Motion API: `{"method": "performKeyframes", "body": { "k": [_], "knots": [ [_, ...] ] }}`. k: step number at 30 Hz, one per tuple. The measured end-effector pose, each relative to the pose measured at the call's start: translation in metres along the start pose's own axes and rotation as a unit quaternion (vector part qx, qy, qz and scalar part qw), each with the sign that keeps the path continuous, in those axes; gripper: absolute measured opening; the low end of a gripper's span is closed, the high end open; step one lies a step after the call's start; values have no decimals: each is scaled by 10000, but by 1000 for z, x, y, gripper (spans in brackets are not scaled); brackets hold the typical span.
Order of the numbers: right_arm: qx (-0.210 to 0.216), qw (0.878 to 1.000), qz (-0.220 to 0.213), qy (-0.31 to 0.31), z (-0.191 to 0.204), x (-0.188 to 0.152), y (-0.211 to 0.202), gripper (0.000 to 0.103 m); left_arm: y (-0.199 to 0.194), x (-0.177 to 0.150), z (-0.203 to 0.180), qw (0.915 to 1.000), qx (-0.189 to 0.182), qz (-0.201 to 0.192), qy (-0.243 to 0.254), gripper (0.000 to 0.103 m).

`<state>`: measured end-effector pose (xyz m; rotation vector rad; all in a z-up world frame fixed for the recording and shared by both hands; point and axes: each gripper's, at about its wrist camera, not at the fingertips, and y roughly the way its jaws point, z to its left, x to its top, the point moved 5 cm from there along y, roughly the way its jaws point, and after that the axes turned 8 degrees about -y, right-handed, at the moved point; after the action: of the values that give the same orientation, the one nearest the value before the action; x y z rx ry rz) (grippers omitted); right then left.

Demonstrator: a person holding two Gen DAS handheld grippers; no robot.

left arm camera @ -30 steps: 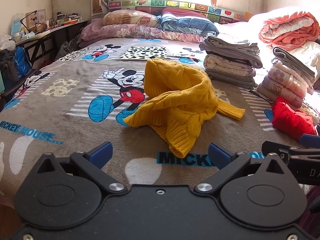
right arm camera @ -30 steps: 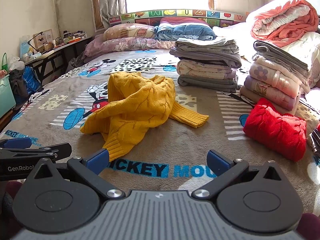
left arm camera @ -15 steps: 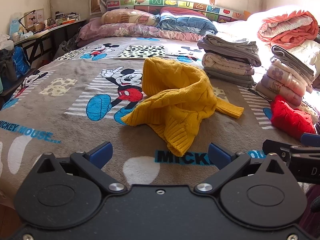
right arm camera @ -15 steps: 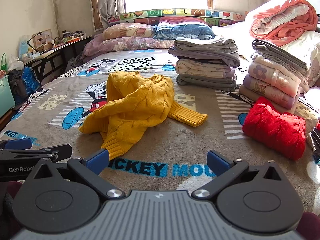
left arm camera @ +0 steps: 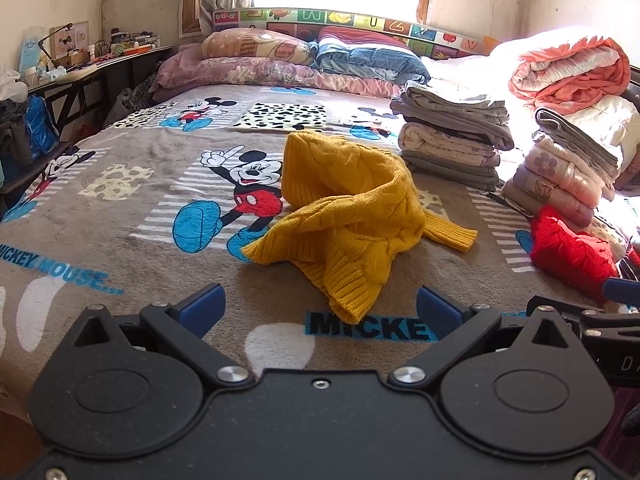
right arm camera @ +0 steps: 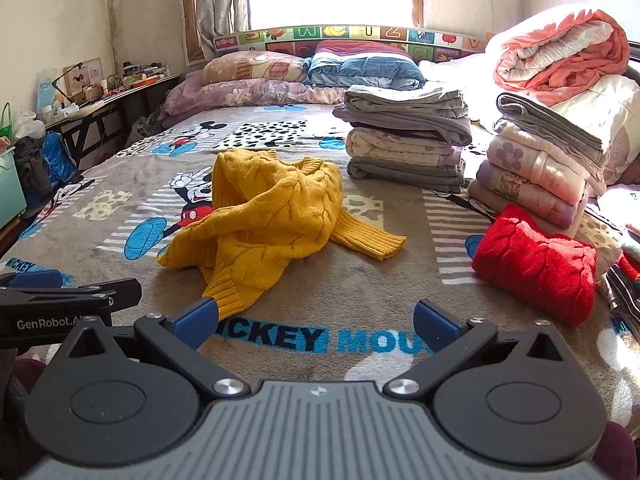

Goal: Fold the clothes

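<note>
- The yellow cable-knit sweater (left arm camera: 344, 216) lies crumpled in a heap in the middle of the Mickey Mouse blanket (left arm camera: 120, 184) that covers the bed, one sleeve cuff stretched toward the right, the ribbed hem pointing at the cameras.
- The left gripper (left arm camera: 320, 306) hovers low over the near edge of the blanket, its blue-tipped jaws spread wide with nothing between them; the sweater's hem sits just beyond the gap, not touching either finger.
- The right gripper (right arm camera: 316, 316) is likewise held with its jaws wide apart and empty; in its view the left finger tip overlaps the sweater's hem, and I cannot tell whether they touch.
- The right wrist view shows the folded red knit sweater (right arm camera: 536, 264) whole, lying on the blanket right of the yellow one and well apart from it; the left wrist view shows only part of it near its right edge, above the right gripper's finger.
- The right view also catches the left gripper's side arm at its left edge, printed with "GenRobot".
- Two stacks of folded clothes stand behind: a grey and pale stack (right arm camera: 408, 136) beyond the yellow sweater, and a floral pastel stack (right arm camera: 540, 168) just behind the red one.
- A rolled coral quilt (right arm camera: 560, 60) tops the bedding at far right.
- A green bin (right arm camera: 10, 184) shows only in the right view, at the left edge; its contents are hidden.
- Pillows (left arm camera: 256, 46) lie against the headboard.
</note>
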<state>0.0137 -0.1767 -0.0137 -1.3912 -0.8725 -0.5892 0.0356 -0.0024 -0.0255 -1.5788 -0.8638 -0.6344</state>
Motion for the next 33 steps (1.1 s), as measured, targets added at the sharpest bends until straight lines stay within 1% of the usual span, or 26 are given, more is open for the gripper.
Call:
{"method": "performKeyframes", "body": {
  "k": [4,7,13,17,19,24,29,33],
  "knots": [
    [85,10000,-29,-10,1,3,-6,103,-5,7,-2,9999,-81,-60,18,103],
    [215,9997,-59,20,0,7,-8,103,-3,12,-2,9999,-147,22,-43,103],
    [430,9989,-164,54,-4,27,0,103,11,24,5,9998,-64,106,-125,103],
    [496,9986,-201,-25,-12,40,14,103,27,32,8,9998,-4,150,-122,103],
    [523,9984,-199,-78,-16,45,22,103,36,37,7,9998,-41,189,-95,103],
    [758,9970,-110,-108,-31,56,46,103,61,46,6,9994,-197,280,31,103],
    [1073,9942,-61,-104,-43,64,73,103,87,60,10,9986,-410,246,230,103],
    [1502,9886,81,101,-53,72,102,103,110,73,15,9966,-595,527,237,103]
  ]
}}
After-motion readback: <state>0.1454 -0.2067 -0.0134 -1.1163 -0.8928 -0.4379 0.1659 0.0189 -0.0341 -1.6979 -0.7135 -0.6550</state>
